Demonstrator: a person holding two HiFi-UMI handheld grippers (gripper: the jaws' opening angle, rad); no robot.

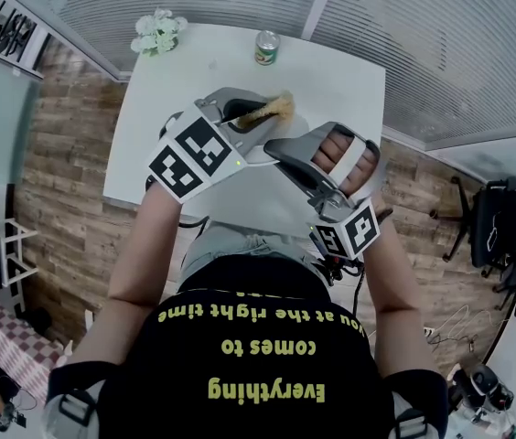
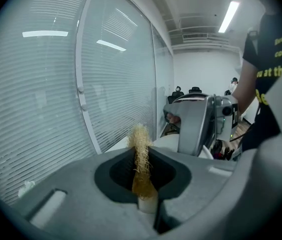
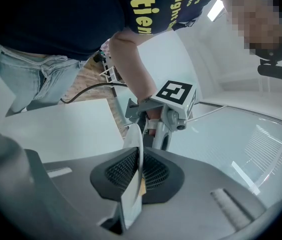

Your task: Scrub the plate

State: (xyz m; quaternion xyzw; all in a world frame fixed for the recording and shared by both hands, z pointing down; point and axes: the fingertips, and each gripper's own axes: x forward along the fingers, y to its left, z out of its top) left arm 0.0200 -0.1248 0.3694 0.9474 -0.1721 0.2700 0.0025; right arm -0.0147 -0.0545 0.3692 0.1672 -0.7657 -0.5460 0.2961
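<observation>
Fingers (image 2: 76, 194) tight on scrubber (image 2: 141, 156) and plate (image 3: 131, 199)

The bare left forearm (image 1: 144, 245) and right forearm (image 1: 391, 282) reach forward. The left gripper (image 2: 142, 171) has its jaws clamped on a straw-coloured fibrous scrubber (image 2: 140, 146). The right gripper (image 3: 136, 176) pinches a thin white plate (image 3: 132, 194) edge-on.

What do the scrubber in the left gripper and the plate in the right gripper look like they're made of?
The scrubber looks like dried plant fibre, loofah-like: tan, coarse, frayed strands, matte. The plate is white and smooth with a thin, slightly glossy rim: glazed ceramic or hard plastic, which one the look leaves open.
</observation>
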